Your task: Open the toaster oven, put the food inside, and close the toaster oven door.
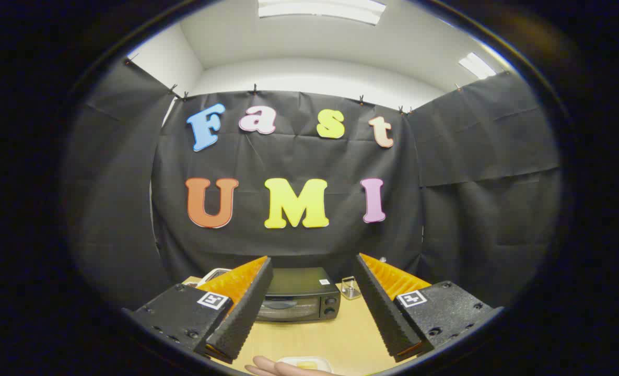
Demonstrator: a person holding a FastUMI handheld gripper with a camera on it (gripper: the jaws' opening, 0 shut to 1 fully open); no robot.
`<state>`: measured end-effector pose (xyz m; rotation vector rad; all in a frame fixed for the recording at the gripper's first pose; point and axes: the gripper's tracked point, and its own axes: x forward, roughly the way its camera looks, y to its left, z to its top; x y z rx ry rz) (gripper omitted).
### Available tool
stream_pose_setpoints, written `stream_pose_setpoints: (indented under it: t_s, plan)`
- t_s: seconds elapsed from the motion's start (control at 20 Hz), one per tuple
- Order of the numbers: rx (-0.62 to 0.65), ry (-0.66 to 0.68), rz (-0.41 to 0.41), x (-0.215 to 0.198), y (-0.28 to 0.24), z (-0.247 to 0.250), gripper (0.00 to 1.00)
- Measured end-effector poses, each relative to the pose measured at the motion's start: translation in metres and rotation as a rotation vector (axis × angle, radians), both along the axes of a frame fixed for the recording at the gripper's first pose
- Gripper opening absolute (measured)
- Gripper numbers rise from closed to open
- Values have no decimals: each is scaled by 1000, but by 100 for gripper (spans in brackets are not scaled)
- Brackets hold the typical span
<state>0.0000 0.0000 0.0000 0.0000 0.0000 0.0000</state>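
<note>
Light wooden table (pixel 340 334), smooth top, seen between and beyond the spread fingers of the gripper (pixel 312 271), which grasp nothing. At the far side, against the black cloth wall: a black toaster oven (pixel 300 295), door closed, standing directly on the top. Just to its right, a small clear container (pixel 350 288), also on the table. Left of the oven, part of a white object (pixel 212 273), largely hidden behind one finger, kind not determinable. At the near side: a white plate (pixel 305 362) bearing yellow food (pixel 305 365), with a hand (pixel 283 368) touching the plate.
</note>
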Motion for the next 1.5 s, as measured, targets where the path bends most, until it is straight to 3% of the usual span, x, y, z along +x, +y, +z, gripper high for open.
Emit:
stream_pose_setpoints:
  t_s: [0.7, 1.1, 1.5]
  plan:
    - [-6, 8, 38, 15, 9, -9, 100]
    - [-29, -19, 105, 89, 23, -39, 100]
    - [-4, 74, 125, 156, 32, -104, 100]
